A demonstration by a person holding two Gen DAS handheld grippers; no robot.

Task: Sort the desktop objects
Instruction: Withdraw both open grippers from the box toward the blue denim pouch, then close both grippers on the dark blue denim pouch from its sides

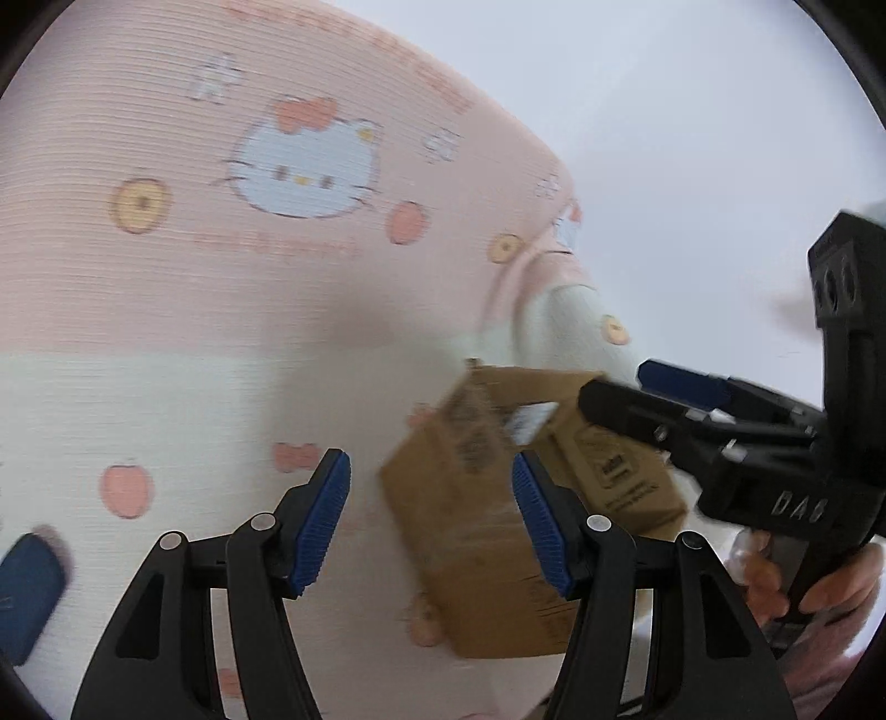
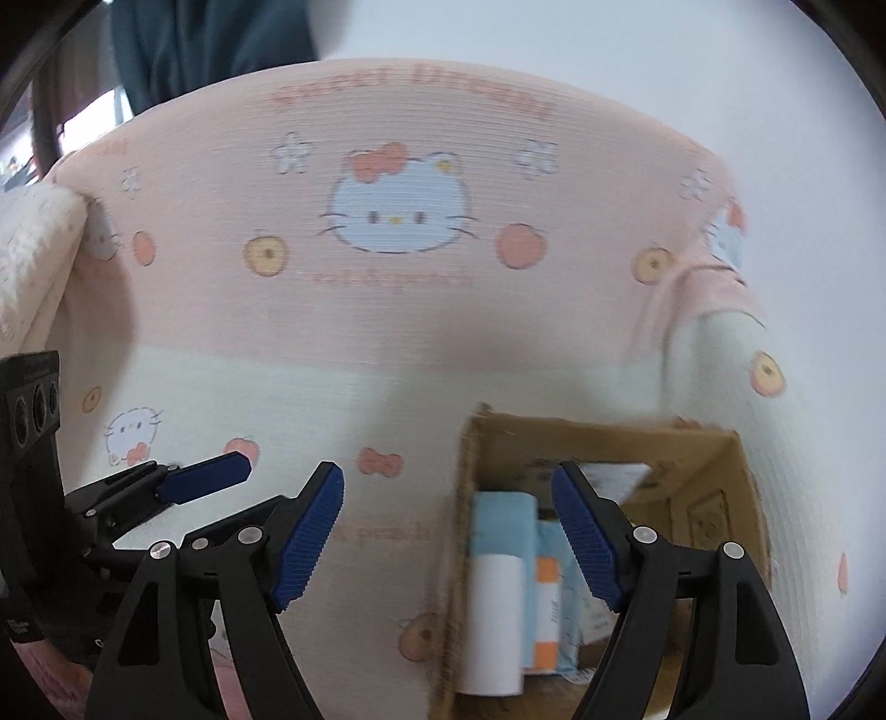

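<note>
An open cardboard box point(image 2: 714, 465) stands on the cat-print cloth point(image 2: 387, 332). Inside lie a white roll point(image 2: 493, 615), a light-blue pack point(image 2: 504, 520) and an orange-and-white item point(image 2: 548, 603). My right gripper point(image 2: 448, 526) is open above the box's left wall, and nothing touches its pads. In the left wrist view the same box point(image 1: 454, 498) looks blurred and sits just beyond my open, empty left gripper point(image 1: 432, 520). The right gripper point(image 1: 614, 382) reaches over the box from the right, held by a hand point(image 1: 830, 587). One blue pad point(image 2: 205, 479) of the left gripper shows at the left.
A dark blue object point(image 1: 27, 592) lies on the cloth at the lower left. The pink and white cloth drapes over the table's far edge and right corner point(image 2: 709, 299). A dark garment point(image 2: 210, 44) hangs behind, and a pale padded edge point(image 2: 27, 260) is at the left.
</note>
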